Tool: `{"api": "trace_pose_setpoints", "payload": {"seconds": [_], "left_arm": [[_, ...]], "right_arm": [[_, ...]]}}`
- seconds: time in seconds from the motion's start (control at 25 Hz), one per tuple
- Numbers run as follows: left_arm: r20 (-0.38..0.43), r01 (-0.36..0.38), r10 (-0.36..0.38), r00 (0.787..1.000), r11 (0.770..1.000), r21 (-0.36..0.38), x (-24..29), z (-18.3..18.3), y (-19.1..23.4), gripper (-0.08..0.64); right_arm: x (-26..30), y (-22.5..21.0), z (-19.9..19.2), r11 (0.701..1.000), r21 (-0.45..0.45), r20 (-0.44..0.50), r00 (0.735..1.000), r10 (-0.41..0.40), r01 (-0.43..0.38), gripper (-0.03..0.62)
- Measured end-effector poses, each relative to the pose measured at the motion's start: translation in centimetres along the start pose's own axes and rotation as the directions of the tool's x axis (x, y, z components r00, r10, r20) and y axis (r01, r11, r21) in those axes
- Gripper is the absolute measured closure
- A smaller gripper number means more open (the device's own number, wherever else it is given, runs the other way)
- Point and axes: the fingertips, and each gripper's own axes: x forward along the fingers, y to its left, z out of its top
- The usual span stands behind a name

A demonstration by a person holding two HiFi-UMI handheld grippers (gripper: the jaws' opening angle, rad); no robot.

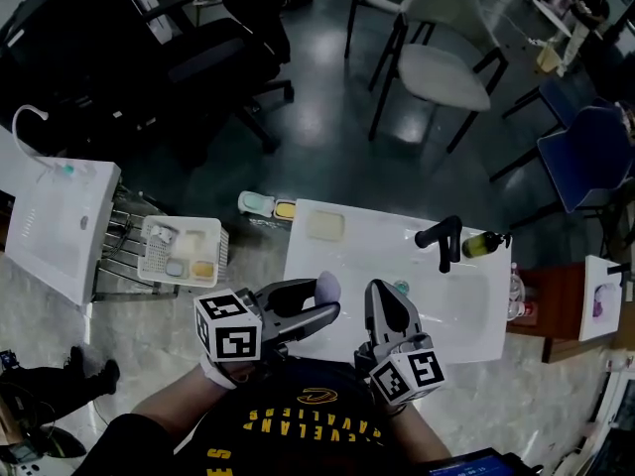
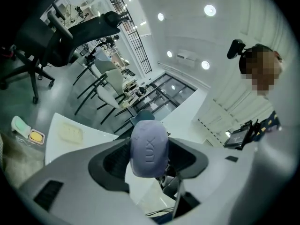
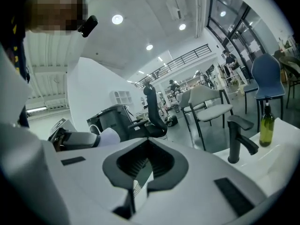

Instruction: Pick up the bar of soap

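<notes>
**Holding Soap Over Sink's Near Edge**

Clamping the lilac soap (image 2: pixel 149 146) in the left gripper (image 1: pixel 322 300), with both pads pressed to its sides and the bar standing on end between them, its stamped lettering turned toward that gripper's camera. Hovering clear of the white sink (image 1: pixel 446 305), over its near left edge as seen from the head. Holding the right gripper (image 1: pixel 382 291) just beside it on the right, drawn together to a thin slit with nothing inside. Pointing both roughly level toward the sink's far side.

Showing on the sink's far left corner a pale pad (image 1: pixel 325 226). At the back, a black tap (image 1: pixel 442 238), with a green bottle (image 1: pixel 483 244) just to its right. Just off that far left corner, a green dish (image 1: pixel 256 203) and a yellow one (image 1: pixel 286 209), side by side. Farther left, a white basket (image 1: pixel 182 251) of small items too small to tell apart. Beyond the sink, on the dark floor, a pale chair (image 1: pixel 446 62).
</notes>
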Motion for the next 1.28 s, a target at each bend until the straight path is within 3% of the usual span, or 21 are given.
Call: {"api": "trace_pose_setpoints", "payload": {"seconds": [0.4, 1.28], "left_arm": [[-0.018, 0.034, -0.034, 0.999, 0.999, 0.019, 0.4, -0.2, -0.8, 0.293], [-0.037, 0.037, -0.036, 0.999, 0.999, 0.031, 0.9, -0.2, -1.0, 0.293]], "right_arm": [[-0.6, 1.3, 1.4, 0.993, -0.119, 0.059, 0.998, 0.025, -0.018, 0.581], [-0.4, 1.3, 1.0, 0.994, -0.103, 0.05, 0.998, 0.027, -0.022, 0.581]]}}
